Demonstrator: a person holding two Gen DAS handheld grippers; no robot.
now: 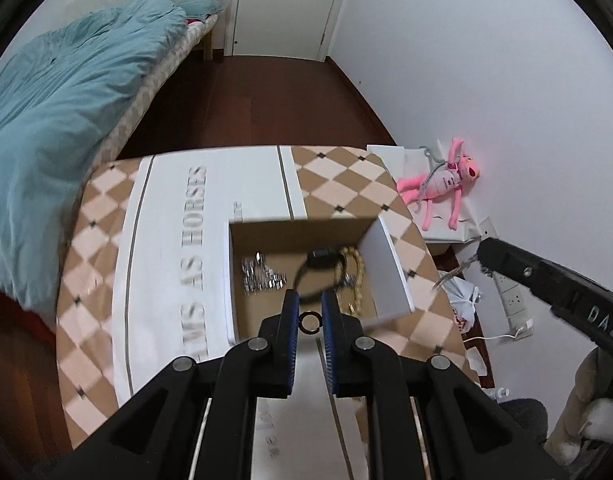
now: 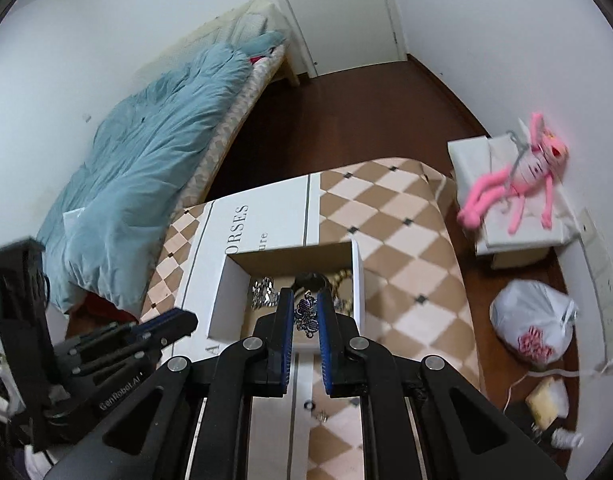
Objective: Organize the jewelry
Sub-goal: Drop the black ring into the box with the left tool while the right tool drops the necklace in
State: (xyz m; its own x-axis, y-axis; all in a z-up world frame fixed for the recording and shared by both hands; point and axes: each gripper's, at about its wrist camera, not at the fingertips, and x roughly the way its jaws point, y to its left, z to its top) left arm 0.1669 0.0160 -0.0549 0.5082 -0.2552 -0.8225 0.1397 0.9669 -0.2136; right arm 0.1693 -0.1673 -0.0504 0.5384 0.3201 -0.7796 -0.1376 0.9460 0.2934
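An open white box sits on the chequered table. Inside lie silver jewelry and a gold chain. My left gripper is above the box, shut on the small ring of a black cord piece that trails down toward the box. My right gripper is shut on a silver beaded piece, which dangles from its tips to the right of the box.
A bed with a teal duvet lies to the left. A pink plush toy rests on a white box by the right wall. A white plastic bag and a power strip are on the floor.
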